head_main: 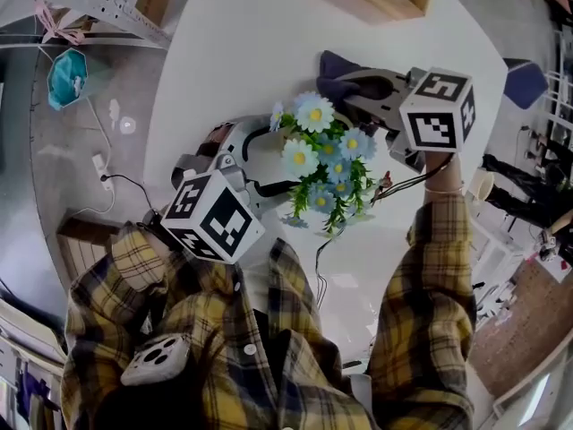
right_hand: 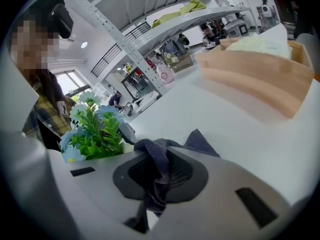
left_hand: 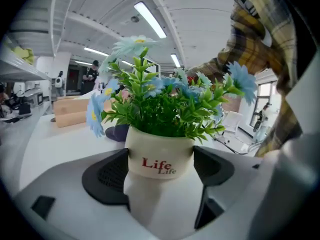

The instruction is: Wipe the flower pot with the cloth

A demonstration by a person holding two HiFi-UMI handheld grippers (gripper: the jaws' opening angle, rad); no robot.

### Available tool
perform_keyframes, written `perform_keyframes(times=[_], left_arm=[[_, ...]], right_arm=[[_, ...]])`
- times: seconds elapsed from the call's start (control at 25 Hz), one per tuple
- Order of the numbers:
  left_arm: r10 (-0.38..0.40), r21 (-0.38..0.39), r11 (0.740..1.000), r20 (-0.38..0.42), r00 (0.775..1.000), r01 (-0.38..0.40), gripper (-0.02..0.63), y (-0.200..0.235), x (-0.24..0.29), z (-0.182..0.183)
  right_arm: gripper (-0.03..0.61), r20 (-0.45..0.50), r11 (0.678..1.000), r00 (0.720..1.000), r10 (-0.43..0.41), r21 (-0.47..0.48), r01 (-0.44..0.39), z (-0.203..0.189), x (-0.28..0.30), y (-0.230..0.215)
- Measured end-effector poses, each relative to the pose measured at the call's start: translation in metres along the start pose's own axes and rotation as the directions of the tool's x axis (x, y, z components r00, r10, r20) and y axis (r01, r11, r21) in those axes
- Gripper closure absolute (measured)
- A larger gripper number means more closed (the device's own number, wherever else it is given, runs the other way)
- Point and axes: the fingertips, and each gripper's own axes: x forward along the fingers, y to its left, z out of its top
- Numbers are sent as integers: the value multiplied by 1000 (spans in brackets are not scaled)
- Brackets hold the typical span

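Head view, looking steeply down: nearest the camera, two yellow plaid sleeves [head_main: 421, 285] reached out over a white round table [head_main: 260, 34].

The left gripper [head_main: 255, 164] came in from 8 o'clock of the plant. Its jaws were clenched on the flower pot [left_hand: 159, 151], one dark pad pressed to each side of the white wall, with the red word "Life" facing the left gripper view. That hold likely served to steady the pot and keep its wall reachable for wiping. Whether the pot stood on the table or was raised just off it could not be told.

Green leaves and pale blue flowers [head_main: 324, 159] spread over the rim and hid the pot from above, near the table's middle.

Beyond the flowers, at 2 o'clock of them, the right gripper [head_main: 380, 97] was closed tight on the cloth [right_hand: 156, 164]. It pinched a bunched fold of the dark grey fabric, and a loose corner trailed past the jaws onto the table toward 12 o'clock. Gripped that way, the free fabric could be dragged across the pot. The cloth sat near the pot without touching it, so wiping looked about to begin.

Farthest off, at 12 o'clock on the table, sat a wooden tray [right_hand: 250, 71].
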Motion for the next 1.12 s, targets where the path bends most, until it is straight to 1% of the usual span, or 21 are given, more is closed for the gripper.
perform_keyframes(times=[0.08, 0.16, 0.24, 0.36, 0.6, 0.68, 0.72, 0.8, 0.88, 0.92, 0.96, 1.04, 1.12], left_arm=[[-84, 41, 996, -24, 996, 85, 218, 4, 1, 1], [-163, 84, 982, -54, 985, 167, 218, 5, 3, 6], [-232, 122, 963, -85, 969, 241, 218, 6, 5, 9], [-317, 163, 928, -128, 940, 335, 218, 8, 10, 9], [-434, 222, 854, -194, 880, 470, 218, 11, 19, 12], [-457, 231, 837, -203, 866, 496, 218, 11, 19, 13], [-460, 230, 835, -202, 864, 499, 218, 11, 19, 13], [-449, 223, 844, -203, 870, 487, 218, 13, 16, 10], [-418, 208, 865, -207, 885, 457, 219, 19, 12, 5], [-402, 190, 879, -199, 894, 437, 219, 22, 9, 3], [-386, 160, 896, -179, 905, 414, 219, 26, 5, 3], [-343, 86, 932, -110, 933, 352, 219, 35, -8, 10], [-272, 27, 962, -26, 962, 272, 221, 50, -22, 25]], right_arm=[[563, -42, 999, 999, 26, -27, -27, 1, 2, 0], [563, -83, 997, 995, 52, -50, -57, 1, 1, 3], [563, -117, 994, 990, 78, -64, -86, 1, 1, 5], [563, -140, 988, 982, 128, -68, -138, -1, 6, 5], [563, -187, 978, 964, 189, -54, -202, -3, 11, 4], [563, -187, 977, 963, 195, -49, -208, -3, 11, 4], [563, -179, 977, 964, 197, -44, -208, -3, 11, 4], [563, -147, 978, 969, 198, -32, -205, -1, 10, 4], [563, -97, 982, 978, 184, -23, -187, 1, 6, 1], [563, -69, 985, 983, 169, -18, -170, 2, 3, 0], [563, -39, 989, 988, 147, -14, -148, 4, -1, -2], [563, 36, 997, 996, 83, -6, -82, 10, -13, -6], [563, 134, 1000, 991, -8, 5, 7, 21, -32, -14]])
